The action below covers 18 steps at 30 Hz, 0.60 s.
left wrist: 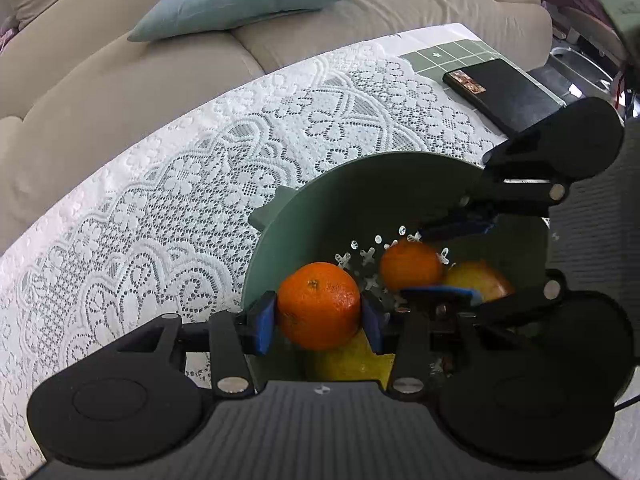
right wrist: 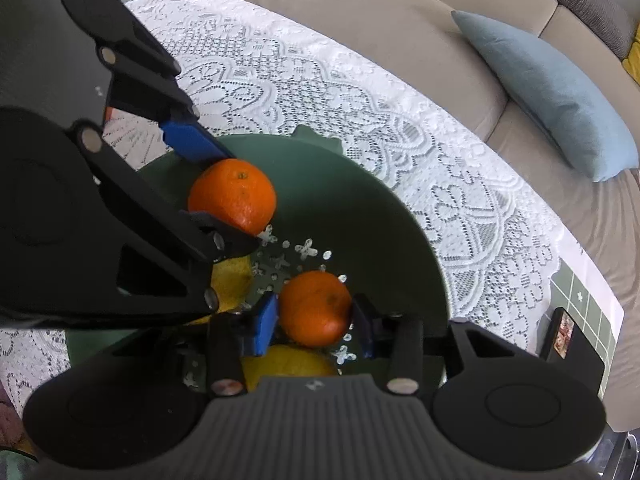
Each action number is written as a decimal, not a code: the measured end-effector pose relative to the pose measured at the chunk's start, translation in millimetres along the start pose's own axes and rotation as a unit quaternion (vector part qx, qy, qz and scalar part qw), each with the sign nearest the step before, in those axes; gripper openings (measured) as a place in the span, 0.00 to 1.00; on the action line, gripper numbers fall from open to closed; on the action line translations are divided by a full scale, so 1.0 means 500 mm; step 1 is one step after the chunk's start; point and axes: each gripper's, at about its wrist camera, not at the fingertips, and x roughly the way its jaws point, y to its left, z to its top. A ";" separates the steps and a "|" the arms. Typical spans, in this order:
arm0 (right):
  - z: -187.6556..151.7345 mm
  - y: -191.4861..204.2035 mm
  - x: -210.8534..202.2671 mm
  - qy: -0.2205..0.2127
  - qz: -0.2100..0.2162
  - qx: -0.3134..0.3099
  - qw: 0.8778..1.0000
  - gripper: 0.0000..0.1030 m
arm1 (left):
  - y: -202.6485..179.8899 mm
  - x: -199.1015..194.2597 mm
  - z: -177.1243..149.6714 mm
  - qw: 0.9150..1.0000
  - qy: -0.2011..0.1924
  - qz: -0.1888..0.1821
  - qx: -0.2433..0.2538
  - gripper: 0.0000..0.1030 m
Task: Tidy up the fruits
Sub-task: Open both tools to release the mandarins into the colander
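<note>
oranges sit inside the bowl (left wrist: 320, 200) — left claw (left wrist: 318, 314) clamped on one orange (left wrist: 318, 304), right claw (right wrist: 314, 316) clamped on another (right wrist: 314, 308). crowded claws could collide, or lemons (left wrist: 478, 282) roll — my guess.

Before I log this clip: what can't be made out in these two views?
- Yellow fruit in the green colander: left wrist view, mostly behind the left orange and left gripper.
- Second yellow fruit: right wrist view, under the right orange and right gripper.
- Black device: cut by gripper body; screen too small.
</note>
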 end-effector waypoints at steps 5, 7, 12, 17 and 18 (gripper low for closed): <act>-0.002 -0.005 0.002 0.001 0.001 0.004 1.000 0.29 | -0.001 0.000 0.001 1.000 0.003 0.004 0.002 0.49; -0.001 -0.007 0.002 0.001 -0.001 0.002 1.000 0.30 | -0.003 0.000 0.001 1.000 0.003 0.005 0.002 0.49; -0.002 -0.008 0.000 0.007 -0.010 -0.001 1.000 0.35 | -0.004 0.000 -0.002 1.000 0.003 0.008 0.006 0.53; -0.006 -0.010 -0.005 0.009 -0.018 0.000 1.000 0.41 | 0.004 -0.002 -0.005 1.000 0.007 0.000 -0.008 0.58; -0.007 -0.011 -0.007 0.009 -0.020 0.000 1.000 0.41 | 0.004 -0.002 -0.005 1.000 0.009 -0.005 -0.007 0.59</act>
